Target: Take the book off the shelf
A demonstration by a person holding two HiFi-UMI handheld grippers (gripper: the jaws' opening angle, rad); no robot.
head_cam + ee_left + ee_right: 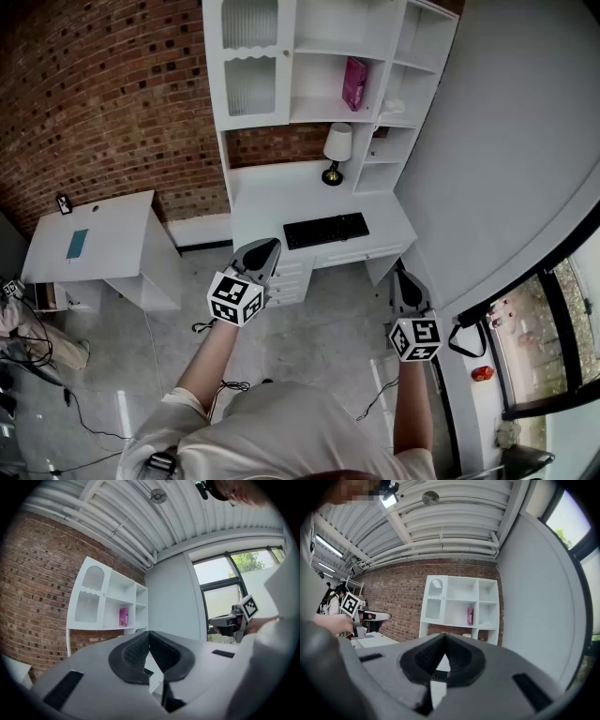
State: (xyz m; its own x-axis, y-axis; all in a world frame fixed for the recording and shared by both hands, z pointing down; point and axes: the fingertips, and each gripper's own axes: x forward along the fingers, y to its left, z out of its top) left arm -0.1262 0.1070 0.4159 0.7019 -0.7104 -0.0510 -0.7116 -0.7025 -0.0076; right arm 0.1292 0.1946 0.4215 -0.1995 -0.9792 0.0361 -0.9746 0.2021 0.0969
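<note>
A pink book point(354, 82) stands upright on a shelf of the white shelf unit point(319, 56) above the desk; it also shows as a small pink book point(123, 617) in the left gripper view and a distant pink book point(470, 616) in the right gripper view. My left gripper point(267, 248) hangs in front of the desk, well short of the shelf, jaws shut and empty. My right gripper point(404, 278) is lower and to the right, near the desk's right corner, also shut on nothing.
A white desk point(253, 192) carries a black keyboard point(325, 230) and a small lamp point(336, 150). A second white table point(122, 225) stands at the left by the brick wall. Cables lie on the floor point(319, 342). A grey wall and window run along the right.
</note>
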